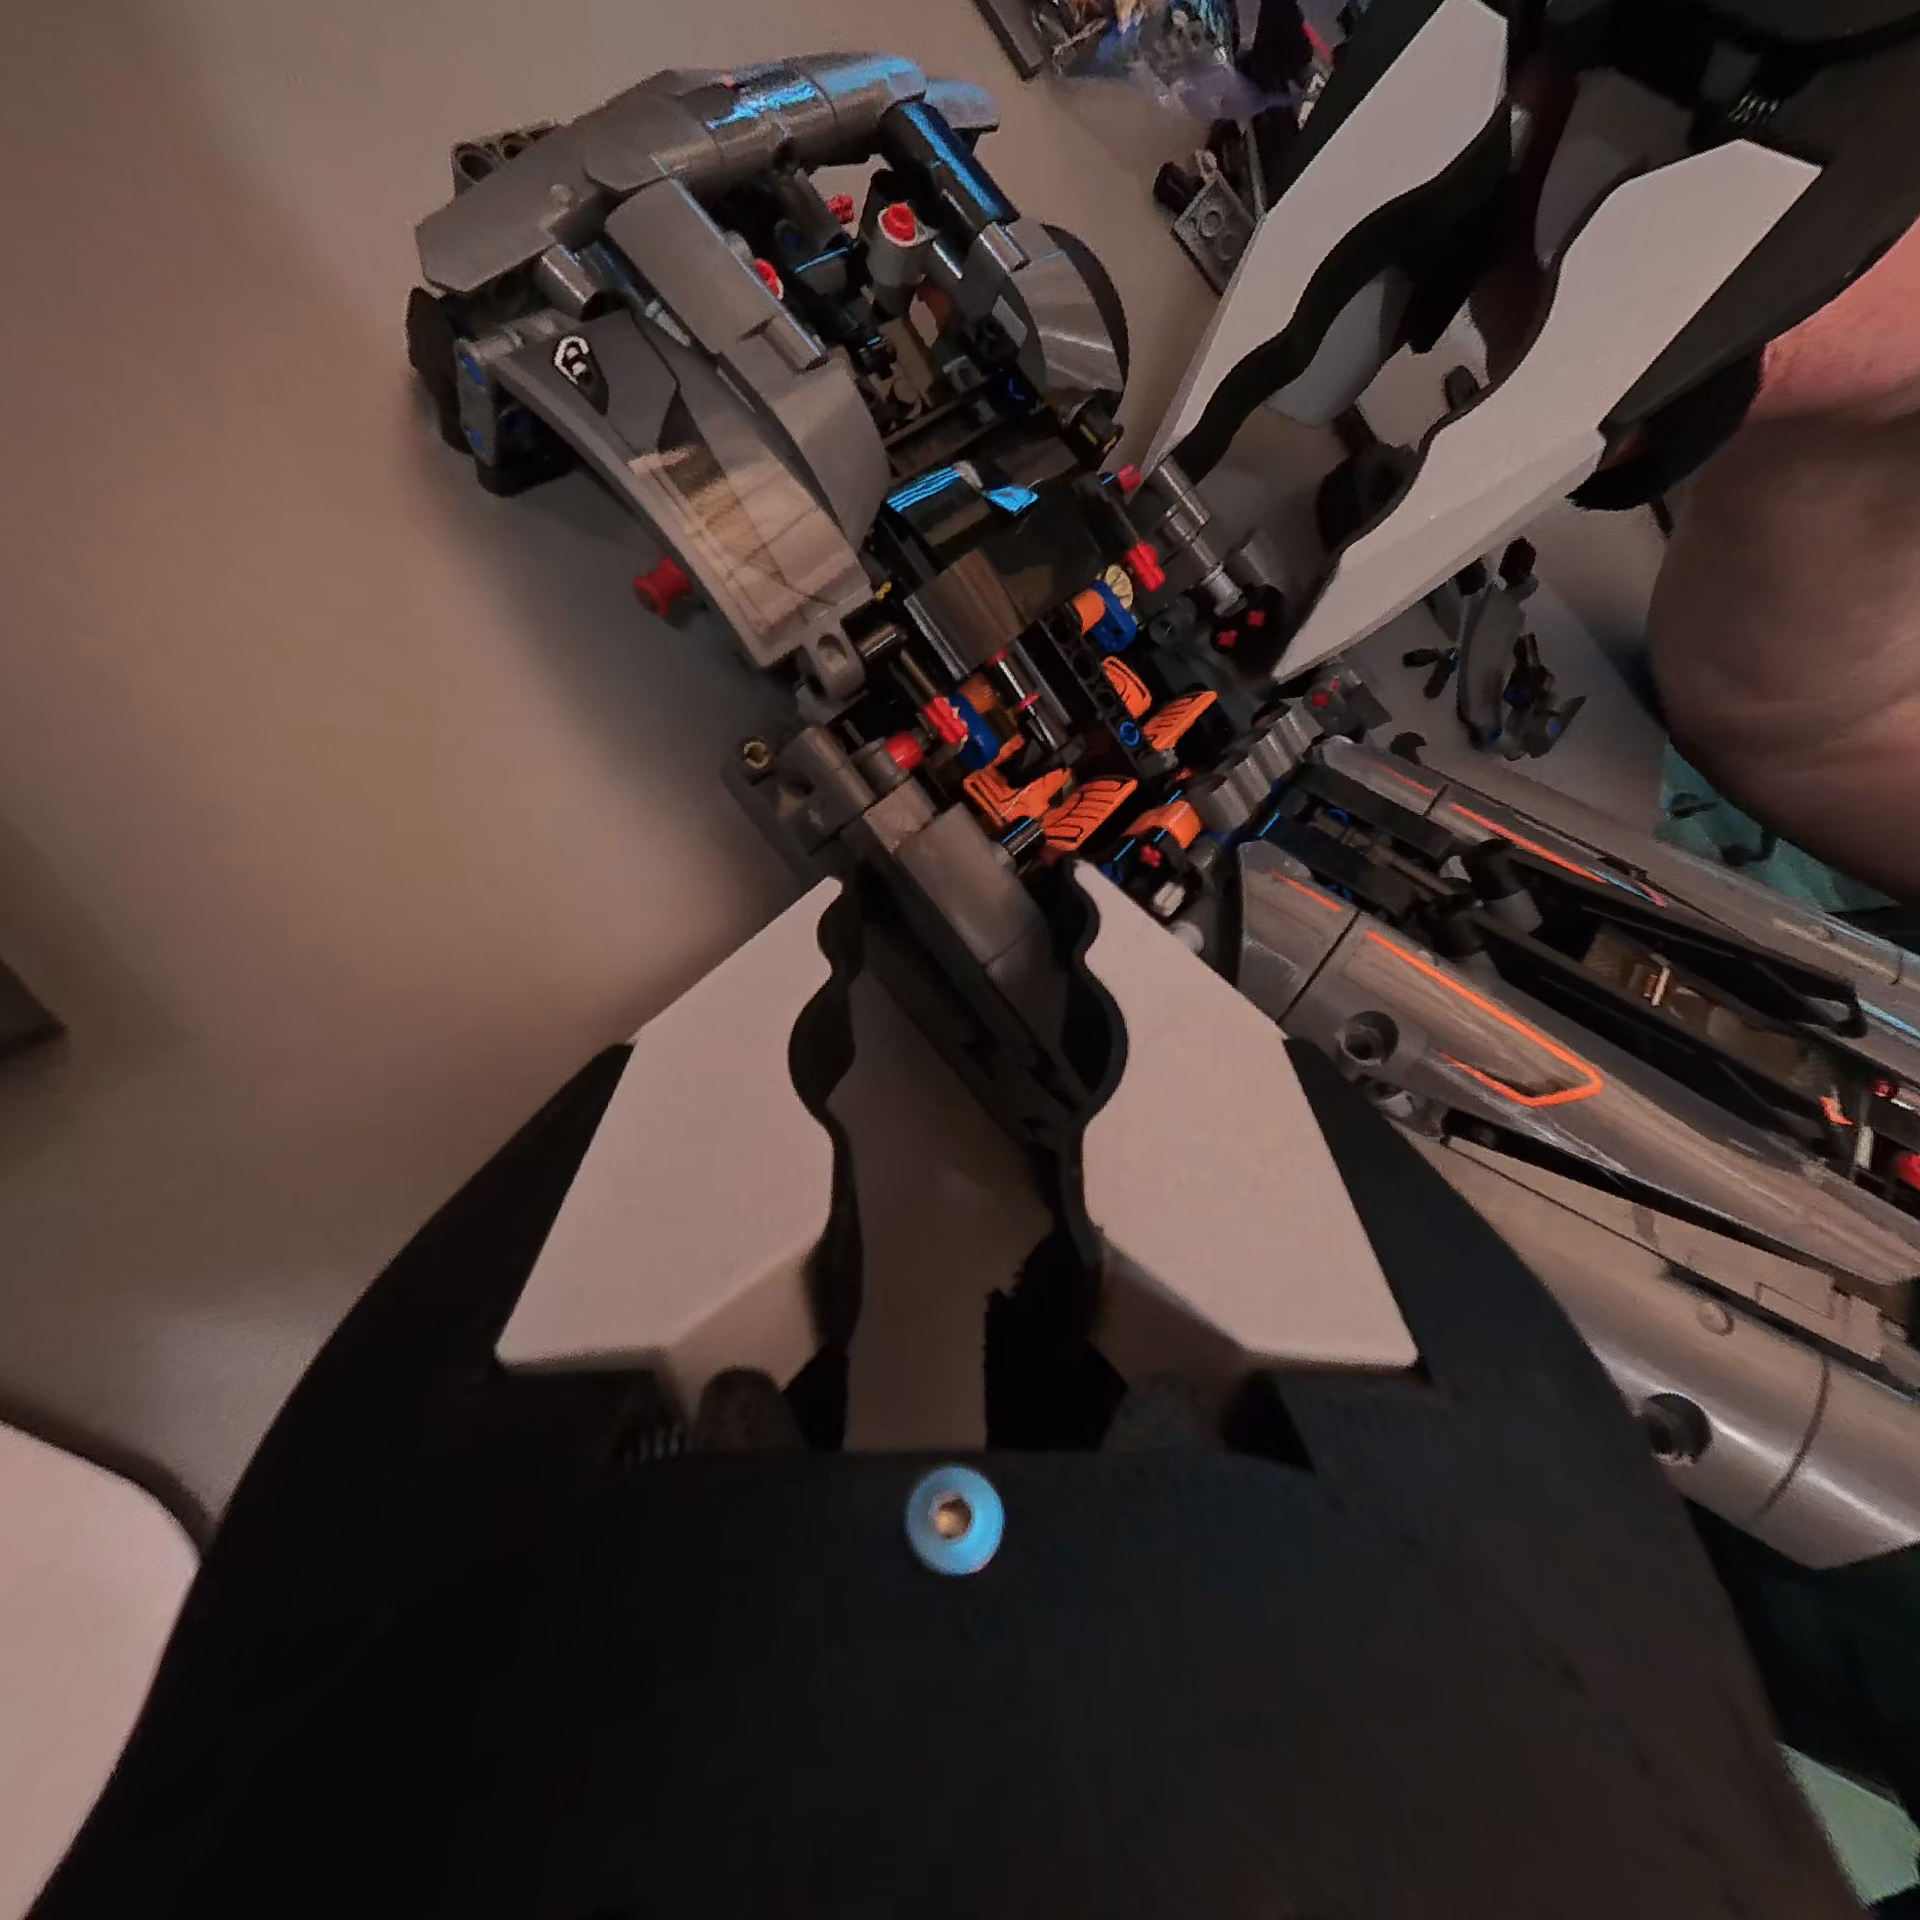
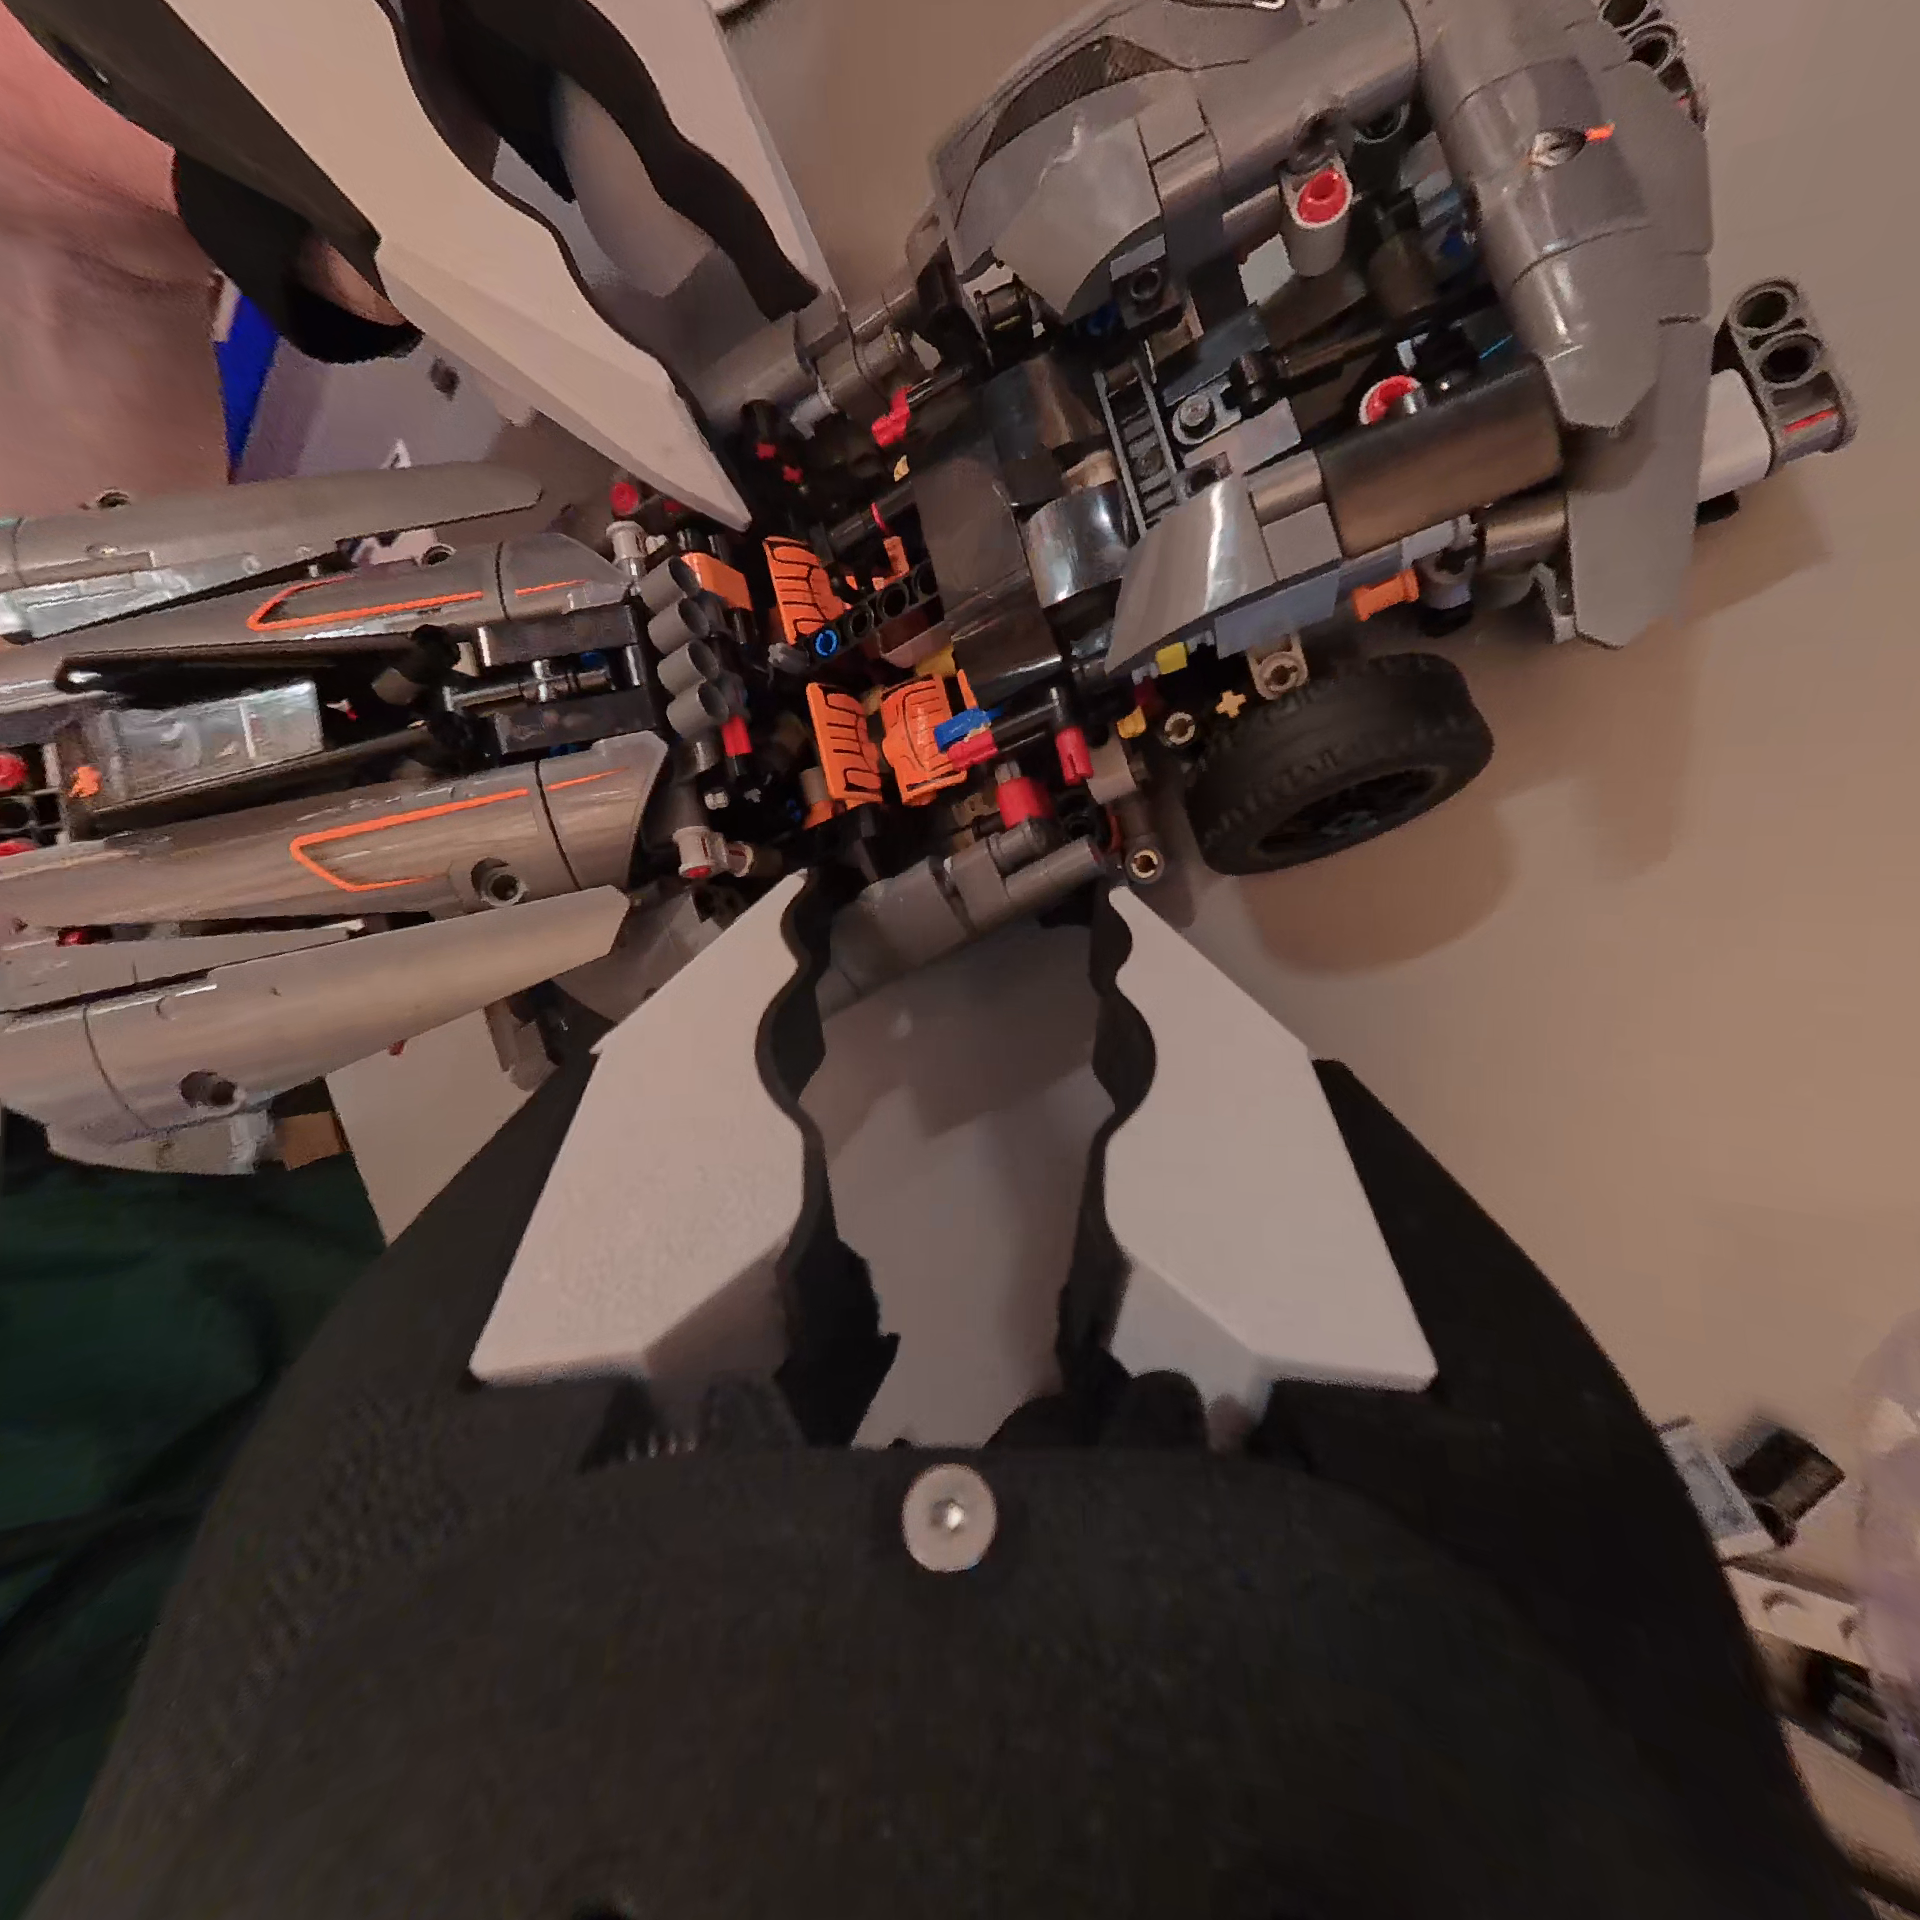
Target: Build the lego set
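- We have a large grey Technic-style car model (image 1: 790,416) lying on the pale surface (image 1: 260,727); most of the body is built, so we judge this a late assembly step.
- The left gripper (image 1: 961,904) holds its jaws clamped on a dark grey side panel (image 1: 956,935) at the model's edge, the panel running back between both fingers.
- The right gripper (image 2: 961,914) has its jaws spread. A grey beam at the model's sill (image 2: 935,904) sits at the mouth between the tips, but we cannot tell whether either finger touches it.
- Just ahead of both sets of jaws lie the orange seats (image 2: 873,738) and the red pins (image 2: 1023,800) of the open cockpit.
- A front wheel (image 2: 1340,769) stands ahead of the right jaws and to their right. The long rear body with orange trim (image 2: 395,831) extends to their left.
- Loose parts (image 1: 1205,208) lie on the surface well beyond the left jaws.
- We judge the step in hand as bracing the model at the cockpit from opposite sides.
- The next move calls for a steady left hold while the right jaws close on the sill beam or press it home, without disturbing the seats.
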A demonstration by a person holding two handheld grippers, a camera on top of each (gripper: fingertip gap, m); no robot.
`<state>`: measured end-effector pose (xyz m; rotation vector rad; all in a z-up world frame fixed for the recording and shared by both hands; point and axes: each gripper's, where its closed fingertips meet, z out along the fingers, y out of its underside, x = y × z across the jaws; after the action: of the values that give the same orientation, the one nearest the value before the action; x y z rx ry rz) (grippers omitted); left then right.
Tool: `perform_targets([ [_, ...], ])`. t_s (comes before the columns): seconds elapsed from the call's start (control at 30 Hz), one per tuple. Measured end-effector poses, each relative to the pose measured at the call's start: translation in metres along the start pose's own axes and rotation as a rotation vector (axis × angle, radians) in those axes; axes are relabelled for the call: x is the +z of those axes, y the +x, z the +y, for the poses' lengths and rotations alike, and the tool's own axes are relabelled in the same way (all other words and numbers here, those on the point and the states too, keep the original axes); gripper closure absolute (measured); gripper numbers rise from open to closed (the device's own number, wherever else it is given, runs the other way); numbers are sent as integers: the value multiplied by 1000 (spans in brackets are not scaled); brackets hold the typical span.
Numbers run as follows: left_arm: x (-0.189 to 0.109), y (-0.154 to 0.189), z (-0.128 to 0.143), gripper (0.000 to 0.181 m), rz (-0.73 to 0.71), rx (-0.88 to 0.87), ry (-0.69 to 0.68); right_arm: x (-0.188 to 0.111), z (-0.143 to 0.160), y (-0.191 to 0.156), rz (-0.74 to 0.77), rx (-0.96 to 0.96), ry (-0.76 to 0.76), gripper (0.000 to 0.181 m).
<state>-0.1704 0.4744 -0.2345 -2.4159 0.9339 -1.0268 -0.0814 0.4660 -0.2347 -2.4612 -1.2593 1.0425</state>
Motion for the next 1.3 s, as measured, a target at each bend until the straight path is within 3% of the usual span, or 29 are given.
perform_targets([
  [0.3,-27,1,6,135,-160,3,59,-10,3,-6,-185,55,32,130],
  [0.5,-57,12,24,139,-265,24,139,-17,6,-12,-183,7,18,130],
  [0.67,-69,30,57,142,-284,37,151,-23,29,-26,-139,-72,-75,135],
  [0.83,-63,37,84,145,-263,49,136,-18,58,-49,-72,-177,-106,144],
  [0.93,-56,44,92,143,-239,91,121,-10,64,-65,-68,-241,-67,145],
  [1.0,-53,38,96,143,-294,125,93,-3,62,-64,16,-312,-35,151],
  [1.3,-26,35,88,147,-295,273,88,30,62,-61,95,-361,-8,132],
])
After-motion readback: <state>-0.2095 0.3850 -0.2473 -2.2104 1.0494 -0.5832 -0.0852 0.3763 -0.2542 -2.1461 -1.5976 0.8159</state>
